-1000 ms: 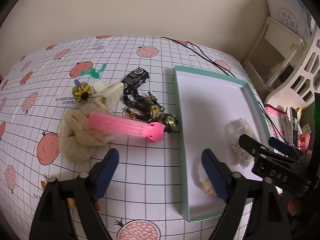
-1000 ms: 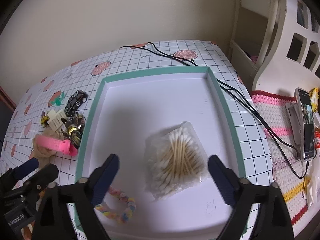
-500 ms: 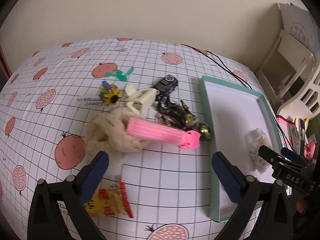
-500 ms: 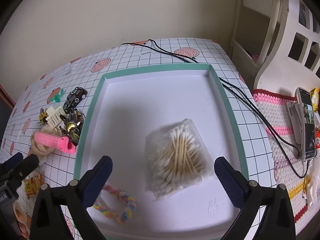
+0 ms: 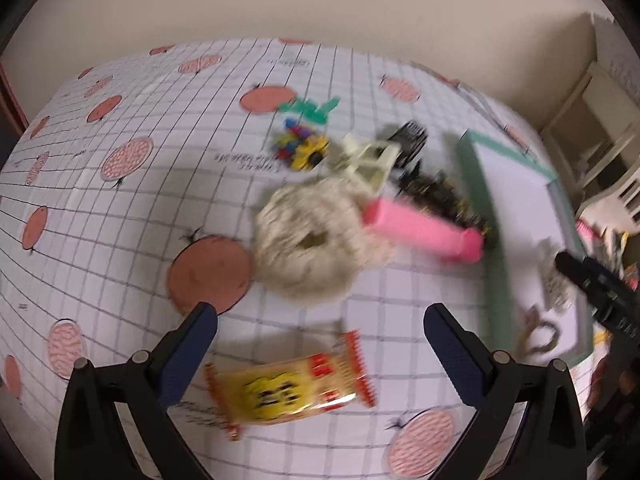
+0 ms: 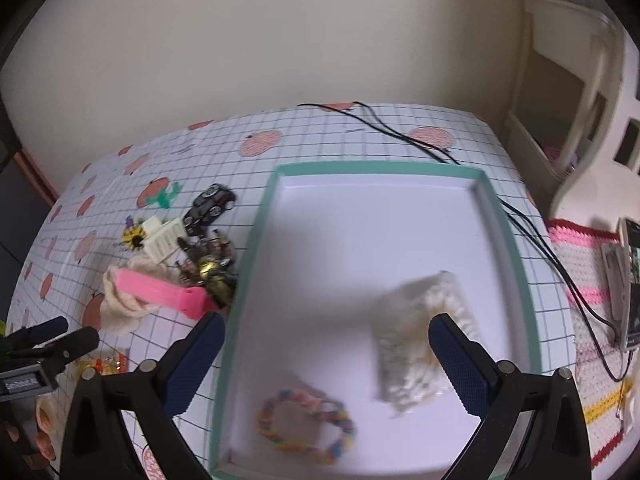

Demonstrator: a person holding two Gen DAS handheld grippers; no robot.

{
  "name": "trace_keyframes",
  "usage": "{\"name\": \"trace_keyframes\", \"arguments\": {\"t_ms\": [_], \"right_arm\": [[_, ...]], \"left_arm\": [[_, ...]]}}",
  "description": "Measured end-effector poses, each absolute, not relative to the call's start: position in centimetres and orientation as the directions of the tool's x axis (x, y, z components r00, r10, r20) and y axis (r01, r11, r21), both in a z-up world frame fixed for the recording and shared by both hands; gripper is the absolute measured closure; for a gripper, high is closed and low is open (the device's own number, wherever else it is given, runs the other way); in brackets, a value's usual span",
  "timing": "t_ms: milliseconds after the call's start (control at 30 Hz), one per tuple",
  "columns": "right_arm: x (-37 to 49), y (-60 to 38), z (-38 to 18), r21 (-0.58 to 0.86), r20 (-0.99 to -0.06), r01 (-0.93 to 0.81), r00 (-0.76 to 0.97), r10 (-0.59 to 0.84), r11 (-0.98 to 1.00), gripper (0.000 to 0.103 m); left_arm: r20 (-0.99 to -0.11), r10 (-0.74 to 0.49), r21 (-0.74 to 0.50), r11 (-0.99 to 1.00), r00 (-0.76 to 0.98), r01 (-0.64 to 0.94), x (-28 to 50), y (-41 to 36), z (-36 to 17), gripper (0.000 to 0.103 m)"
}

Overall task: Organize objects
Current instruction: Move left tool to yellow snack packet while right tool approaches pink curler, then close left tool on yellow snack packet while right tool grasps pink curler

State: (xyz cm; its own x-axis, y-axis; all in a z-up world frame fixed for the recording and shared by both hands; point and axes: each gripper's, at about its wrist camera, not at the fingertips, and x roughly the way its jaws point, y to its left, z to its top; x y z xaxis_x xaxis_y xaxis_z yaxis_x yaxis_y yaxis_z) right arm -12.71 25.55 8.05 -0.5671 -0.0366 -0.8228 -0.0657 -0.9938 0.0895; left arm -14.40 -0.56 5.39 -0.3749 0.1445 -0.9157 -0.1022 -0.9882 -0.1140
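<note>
The left claw (image 5: pixel 320 332) hangs over the table (image 5: pixel 120 216) with its jaws spread wide and nothing between them. A yellow snack packet (image 5: pixel 290 386) lies just below the gap, at 6 o'clock in the left wrist view, and looks like the next thing to be picked up. Beyond it, toward 12 o'clock, sit a cream knitted scrunchie (image 5: pixel 310 242) and a pink candy dispenser (image 5: pixel 426 234), whose near end rests against the scrunchie. Behind those is a small clutter: a black toy car (image 5: pixel 410 140), a cream hair clip (image 5: pixel 370 162) and a yellow flower clip (image 5: pixel 306 150). The left view is smeared by motion, so the finer details there are uncertain.

The right claw (image 6: pixel 322 354) is also wide open and empty, poised over the teal-rimmed tray (image 6: pixel 256 248). Inside the tray lie a pack of cotton swabs (image 6: pixel 416 344) at about 4 o'clock and a pastel bead bracelet (image 6: pixel 308 428) at 6 o'clock.

The step in hand seems to be the reach for another loose item. The next move calls for lowering the left claw so its fingers straddle the packet across its short side, closing gently on the crinkly wrapper, then carrying it to 3 o'clock, into a bare part of the tray.
</note>
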Motion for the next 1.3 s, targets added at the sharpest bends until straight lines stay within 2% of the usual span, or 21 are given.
{"name": "trace_keyframes", "arguments": {"t_ms": [367, 633, 833, 1067, 1300], "right_arm": [[-13.1, 22.3, 7.3, 0.073, -0.833, -0.007, -0.551, -0.057, -0.997, 0.0], [-13.2, 22.1, 7.0, 0.062, -0.84, -0.004, -0.54, -0.05, -0.998, 0.0], [-13.2, 22.0, 6.9, 0.067, -0.84, 0.001, -0.54, -0.057, -0.998, 0.0], [-13.6, 20.0, 6.6, 0.056, -0.839, 0.045, -0.54, -0.071, -0.997, 0.0], [-14.5, 15.6, 6.0, 0.014, -0.837, 0.145, -0.54, -0.091, -0.989, 0.0]], "left_arm": [[-0.972, 0.123, -0.074, -0.968, -0.199, -0.239, -13.3, -1.1, 2.3, 0.0], [-0.988, 0.016, 0.037, -0.941, -0.153, -0.336, -12.3, 0.9, 0.8, 0.0], [-0.978, -0.058, 0.103, -0.97, -0.202, -0.221, -13.0, -1.2, 1.3, 0.0], [-0.98, -0.069, 0.08, -0.995, -0.185, -0.053, -13.6, -4.4, 1.2, 0.001], [-0.982, -0.048, 0.041, -0.998, -0.182, 0.043, -13.5, -6.5, 1.3, 0.001]]}}
